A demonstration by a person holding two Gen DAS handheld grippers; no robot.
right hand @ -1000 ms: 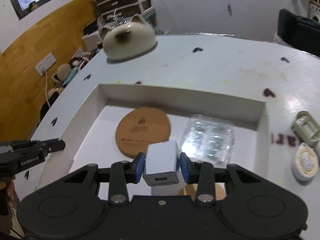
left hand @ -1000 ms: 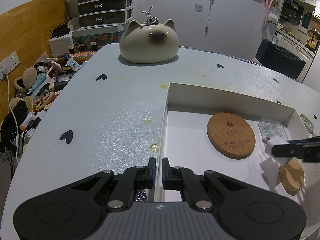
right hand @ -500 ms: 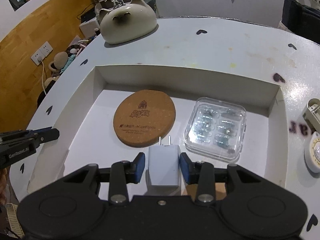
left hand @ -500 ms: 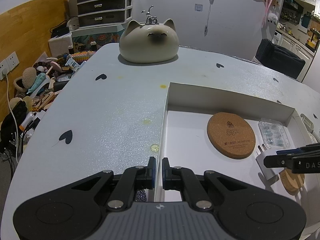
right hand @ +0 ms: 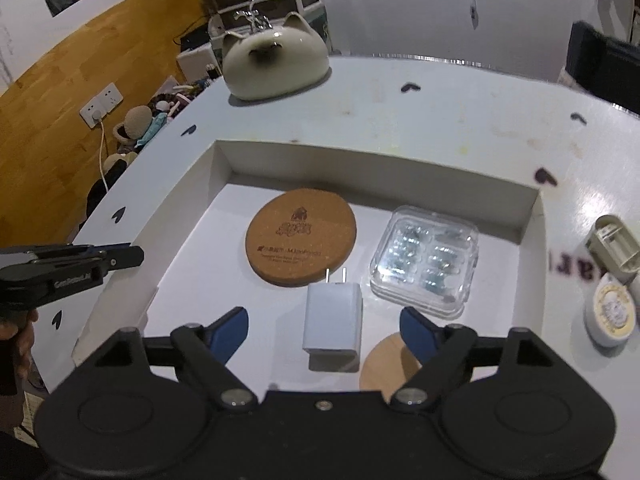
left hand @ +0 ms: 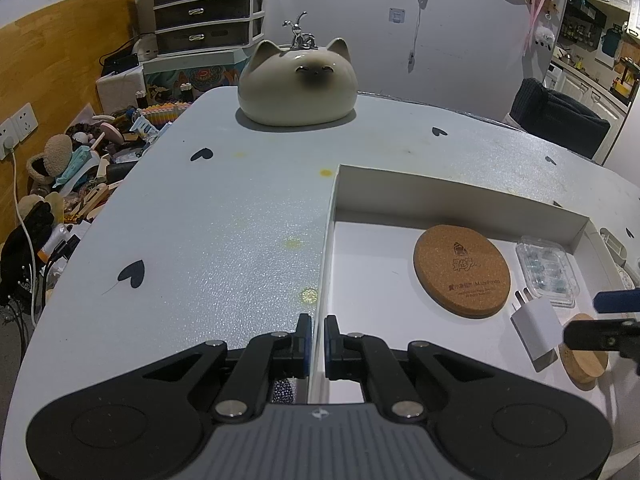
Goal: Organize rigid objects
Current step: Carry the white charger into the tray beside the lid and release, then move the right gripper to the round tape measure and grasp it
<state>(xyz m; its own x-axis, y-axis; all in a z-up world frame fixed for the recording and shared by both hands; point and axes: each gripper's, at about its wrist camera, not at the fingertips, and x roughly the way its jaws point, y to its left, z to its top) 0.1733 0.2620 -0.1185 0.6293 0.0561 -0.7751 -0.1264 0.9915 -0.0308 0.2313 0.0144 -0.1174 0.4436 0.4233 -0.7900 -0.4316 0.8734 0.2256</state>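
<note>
The white charger (right hand: 333, 316), which a second before had been clamped between the right gripper's (right hand: 324, 330) fingers above the box, now lay flat on the floor of the white box (right hand: 532, 216), prongs pointing toward the cork coaster (right hand: 301, 245). The right fingers (right hand: 230, 326) had just been opening and stood spread wide on either side of the charger, clear of it, so the charger was released. It rested just beside the coaster's near edge, near the clear plastic case (right hand: 426, 260) on its right and close to the small wooden disc (right hand: 386, 368) that showed partly under the right finger. The coaster, the case and the disc sat where they had been earlier. The left gripper (left hand: 316, 338) had not shifted: its fingers (left hand: 302, 336) stayed clenched on the box's left wall (left hand: 326, 240), one finger outside and one inside. From the left wrist view the charger (left hand: 536, 328) was visible lying between the coaster (left hand: 462, 270) and the right gripper's tips (left hand: 600, 320) at the frame's edge. On the table (right hand: 440, 112) outside the box, to the right, lay a beige cap-like piece (right hand: 614, 244) and a small round tin (right hand: 610, 308), unchanged, and the ceramic cat (right hand: 272, 62) sat at the table's far side.
</note>
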